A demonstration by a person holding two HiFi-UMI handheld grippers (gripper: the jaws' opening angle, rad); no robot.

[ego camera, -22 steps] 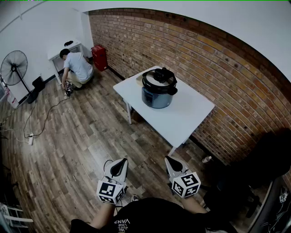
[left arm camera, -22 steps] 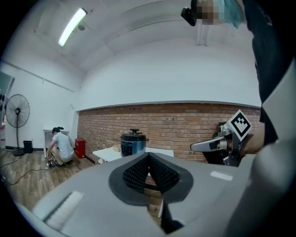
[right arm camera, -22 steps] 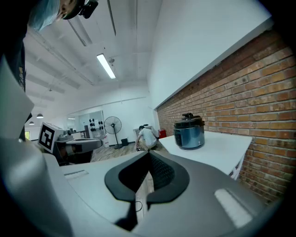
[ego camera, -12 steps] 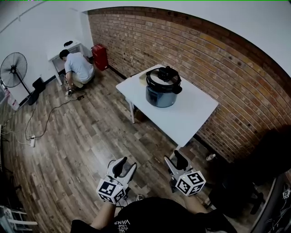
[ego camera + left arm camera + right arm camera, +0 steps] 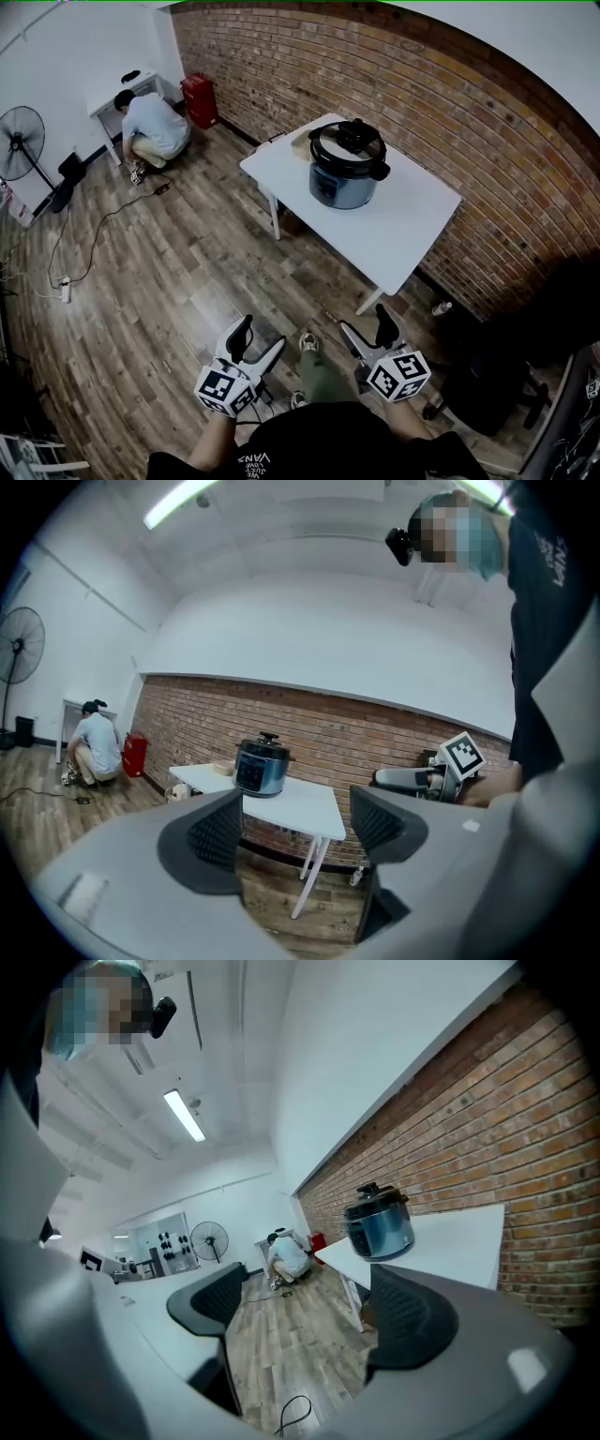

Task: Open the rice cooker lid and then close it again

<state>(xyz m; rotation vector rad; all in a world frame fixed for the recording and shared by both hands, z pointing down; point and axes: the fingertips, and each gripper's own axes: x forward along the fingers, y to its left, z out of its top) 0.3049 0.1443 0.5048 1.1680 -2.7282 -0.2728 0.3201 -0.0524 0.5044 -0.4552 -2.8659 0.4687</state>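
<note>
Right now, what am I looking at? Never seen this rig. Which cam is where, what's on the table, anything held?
No robot arm: a person holds a two-jaw gripper in each hand. One picture looks down from the person's head onto the left gripper and right gripper. The other two look along each gripper's own jaws. Both grippers are open and empty. On the white table stands a rice cooker, lid shut, away from both grippers.

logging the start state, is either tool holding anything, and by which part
Nothing is held. The left tool and the right tool both stand open and empty, well short of the rice cooker, which sits untouched on the white table.
</note>
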